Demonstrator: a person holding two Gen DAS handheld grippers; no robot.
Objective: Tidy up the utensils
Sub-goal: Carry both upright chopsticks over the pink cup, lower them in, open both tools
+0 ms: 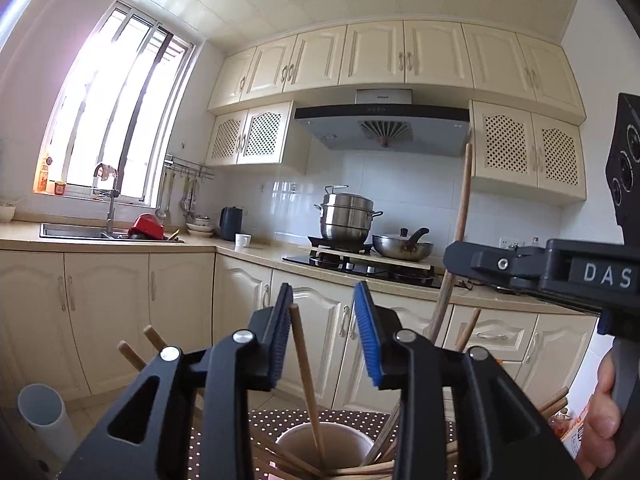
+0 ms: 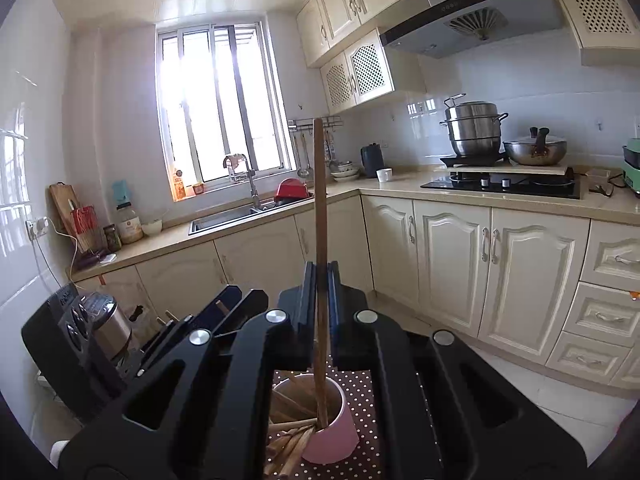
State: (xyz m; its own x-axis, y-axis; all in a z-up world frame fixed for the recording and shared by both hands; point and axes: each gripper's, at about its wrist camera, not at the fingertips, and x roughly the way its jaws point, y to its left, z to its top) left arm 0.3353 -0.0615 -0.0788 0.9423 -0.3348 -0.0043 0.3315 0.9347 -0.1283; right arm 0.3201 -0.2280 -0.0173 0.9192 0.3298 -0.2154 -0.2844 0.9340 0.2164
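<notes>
In the left wrist view, my left gripper (image 1: pixel 323 292) stands open with its blue pads apart. A thin wooden chopstick (image 1: pixel 306 372) rises between them, close to the left pad, with its lower end in the pink cup (image 1: pixel 292 436). My right gripper (image 2: pixel 321 270) is shut on a long wooden utensil handle (image 2: pixel 319 200) that stands nearly upright, its lower end inside the pink cup (image 2: pixel 336 440). From the left wrist view the right gripper (image 1: pixel 454 256) comes in from the right, clamped on that handle (image 1: pixel 462 200). Several loose chopsticks (image 2: pixel 288 448) lie beside the cup.
The cup stands on a brown polka-dot cloth (image 2: pixel 360 396). More wooden sticks (image 1: pixel 132 354) poke up at left, and a white tube (image 1: pixel 44 416) stands lower left. A hand (image 1: pixel 604 412) holds the right gripper. Cream cabinets, a sink (image 2: pixel 224 218) and a stove (image 2: pixel 504 184) line the far walls.
</notes>
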